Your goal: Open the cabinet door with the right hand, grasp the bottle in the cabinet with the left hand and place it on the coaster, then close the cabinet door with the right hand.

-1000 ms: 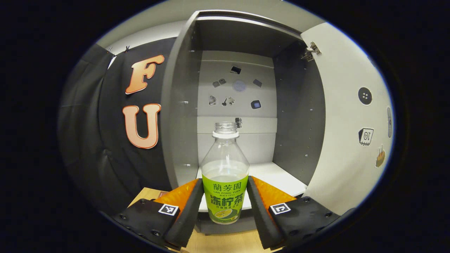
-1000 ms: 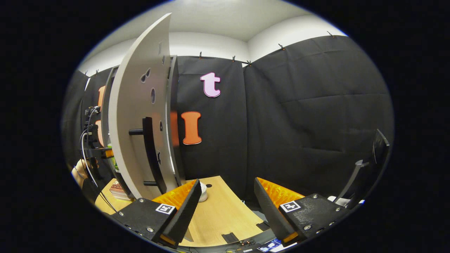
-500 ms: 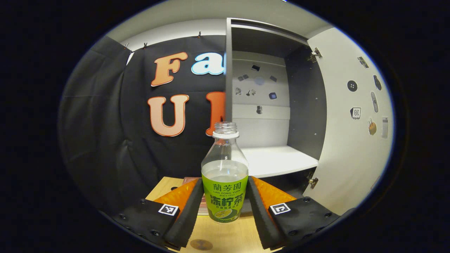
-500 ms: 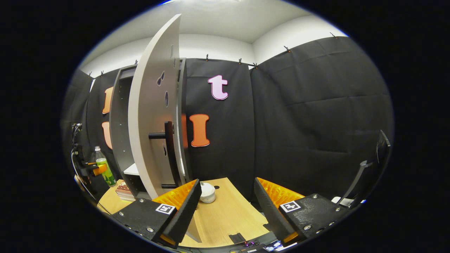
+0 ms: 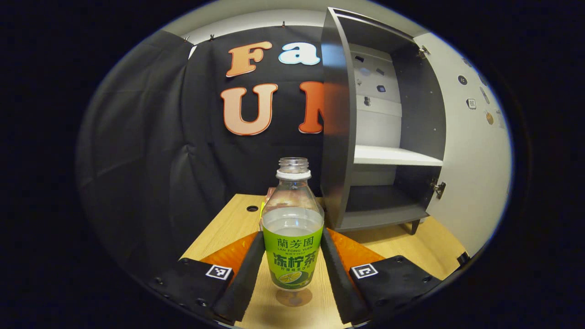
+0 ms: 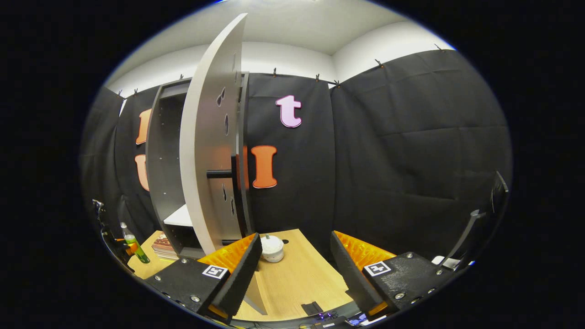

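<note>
My left gripper (image 5: 292, 258) is shut on a clear, uncapped bottle (image 5: 292, 214) with a green label, held upright low over the wooden table (image 5: 228, 228). A small brown round coaster (image 5: 295, 298) lies directly under the bottle's base; I cannot tell whether they touch. The grey cabinet (image 5: 338, 137) stands to the right, its white door (image 5: 475, 151) swung wide and its shelf (image 5: 393, 156) bare. In the right gripper view my right gripper (image 6: 295, 269) is open and holds nothing, in front of the edge-on door (image 6: 208, 151) and its dark handle (image 6: 234, 180). The bottle (image 6: 132, 243) appears small at the far left.
A stack of books (image 6: 162, 243) lies beside the cabinet's foot, and it also sits just behind the bottle (image 5: 270, 195). A small white round object (image 6: 273, 248) sits on the table (image 6: 297, 278) near the right gripper. A dark stand (image 6: 480, 214) rises at the right.
The left gripper carried the bottle out of the cabinet, leftward and down over the coaster. The right gripper stayed open and shifted slightly relative to the door, which stays open.
</note>
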`<state>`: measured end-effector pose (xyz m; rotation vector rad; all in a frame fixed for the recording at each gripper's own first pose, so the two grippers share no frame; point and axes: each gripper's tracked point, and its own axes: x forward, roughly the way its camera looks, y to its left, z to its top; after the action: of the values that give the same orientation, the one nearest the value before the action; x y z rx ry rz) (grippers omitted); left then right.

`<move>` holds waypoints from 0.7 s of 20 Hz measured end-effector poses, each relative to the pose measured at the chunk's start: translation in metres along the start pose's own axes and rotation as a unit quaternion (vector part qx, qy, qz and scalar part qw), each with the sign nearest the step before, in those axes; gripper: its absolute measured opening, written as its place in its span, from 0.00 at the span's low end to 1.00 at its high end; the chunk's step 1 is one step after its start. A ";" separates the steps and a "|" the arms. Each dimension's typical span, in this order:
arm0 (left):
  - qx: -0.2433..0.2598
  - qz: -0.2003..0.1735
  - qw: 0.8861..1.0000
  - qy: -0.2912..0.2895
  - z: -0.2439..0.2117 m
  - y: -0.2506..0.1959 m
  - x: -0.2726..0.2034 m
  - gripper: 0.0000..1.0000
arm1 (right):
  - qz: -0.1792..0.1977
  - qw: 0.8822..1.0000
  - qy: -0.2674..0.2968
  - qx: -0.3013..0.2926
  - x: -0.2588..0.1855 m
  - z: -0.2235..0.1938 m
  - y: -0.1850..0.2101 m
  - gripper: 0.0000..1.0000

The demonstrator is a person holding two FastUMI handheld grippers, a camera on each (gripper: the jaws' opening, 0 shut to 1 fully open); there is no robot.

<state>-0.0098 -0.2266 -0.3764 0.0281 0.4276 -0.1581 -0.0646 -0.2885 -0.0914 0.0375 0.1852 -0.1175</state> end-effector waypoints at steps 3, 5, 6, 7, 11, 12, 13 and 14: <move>0.004 0.003 1.000 0.007 -0.029 0.009 0.007 0.80 | -0.005 1.000 0.005 -0.004 0.000 0.000 0.003 0.93; 0.008 0.002 1.000 0.012 -0.048 0.008 0.012 0.80 | -0.008 1.000 0.006 -0.007 0.000 0.002 0.005 0.93; 0.008 0.000 1.000 0.014 -0.054 0.007 0.014 0.80 | -0.010 1.000 0.006 -0.009 0.000 0.003 0.005 0.93; 0.007 -0.002 1.000 0.018 -0.061 0.006 0.015 0.80 | -0.014 1.000 0.007 -0.010 -0.001 0.002 0.005 0.93; 0.010 -0.011 1.000 0.020 -0.082 -0.002 0.022 0.80 | -0.026 1.000 0.015 -0.002 0.003 0.000 0.003 0.93; 0.010 -0.013 1.000 0.022 -0.085 -0.004 0.022 0.80 | -0.028 0.999 0.017 0.001 0.003 -0.001 0.003 0.93; 0.009 -0.015 1.000 0.023 -0.091 -0.006 0.025 0.80 | -0.030 0.999 0.018 0.001 0.003 -0.002 0.003 0.93; 0.008 -0.016 1.000 0.024 -0.094 -0.007 0.026 0.80 | -0.032 0.999 0.019 0.001 0.004 -0.002 0.002 0.93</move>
<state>-0.0263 -0.2314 -0.4723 0.0411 0.4751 -0.1929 -0.0609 -0.2868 -0.0941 0.0361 0.2252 -0.1809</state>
